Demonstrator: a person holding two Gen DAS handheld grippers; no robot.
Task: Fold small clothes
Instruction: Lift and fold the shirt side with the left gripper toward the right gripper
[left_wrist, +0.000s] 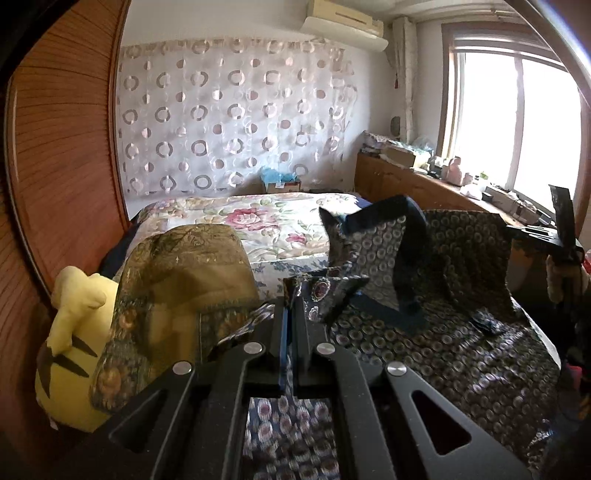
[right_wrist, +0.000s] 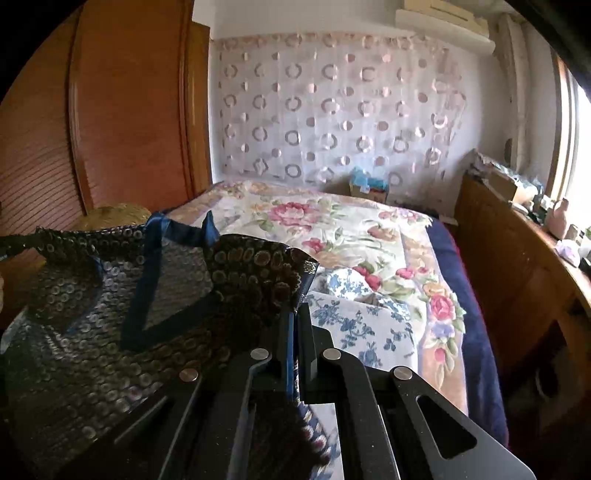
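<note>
Your left gripper (left_wrist: 290, 314) and right gripper (right_wrist: 295, 321) each had jaws clamped on a corner of the dark patterned garment (left_wrist: 424, 295), lifted above the bed (right_wrist: 369, 240). No fold looked finished; folding remained.

Blown-out window (left_wrist: 517, 118) daylight, dim foreground, fisheye-curved edges

Home bedroom, floral-quilted bed (right_wrist: 332, 236), wooden wardrobe (right_wrist: 122, 110), air conditioner (left_wrist: 347, 22), window (left_wrist: 513, 114)
</note>
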